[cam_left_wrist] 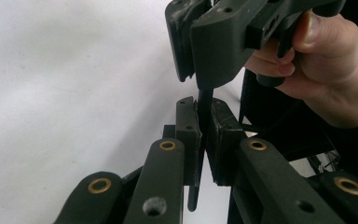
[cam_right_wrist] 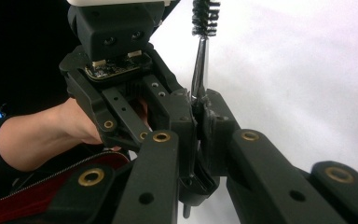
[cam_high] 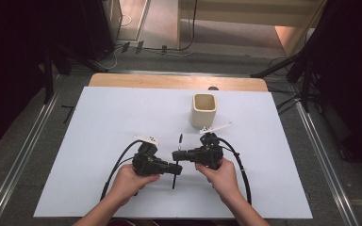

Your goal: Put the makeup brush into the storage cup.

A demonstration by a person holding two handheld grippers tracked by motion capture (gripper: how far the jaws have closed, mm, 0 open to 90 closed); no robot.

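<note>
A thin black brush (cam_high: 174, 181) with a bristle head (cam_right_wrist: 205, 16) and a wire stem stands roughly upright over the white table sheet (cam_high: 99, 141). My left gripper (cam_high: 179, 169) is shut on its black handle (cam_left_wrist: 204, 105), which runs between the jaws (cam_left_wrist: 200, 135). Just above it, my right gripper (cam_high: 174, 155) is shut on the stem (cam_right_wrist: 198, 74), clamped between its jaws (cam_right_wrist: 198, 116). The two grippers face each other, almost touching. In the left gripper view the right gripper's body (cam_left_wrist: 214, 42) and the hand holding it (cam_left_wrist: 317, 60) hang close above.
A beige square cup (cam_high: 203, 109) stands open-topped behind the grippers, a little to the right. A wooden table edge (cam_high: 169, 81) shows beyond the sheet. Cables (cam_high: 115, 167) trail from both grippers toward the person. Dark stands flank the table.
</note>
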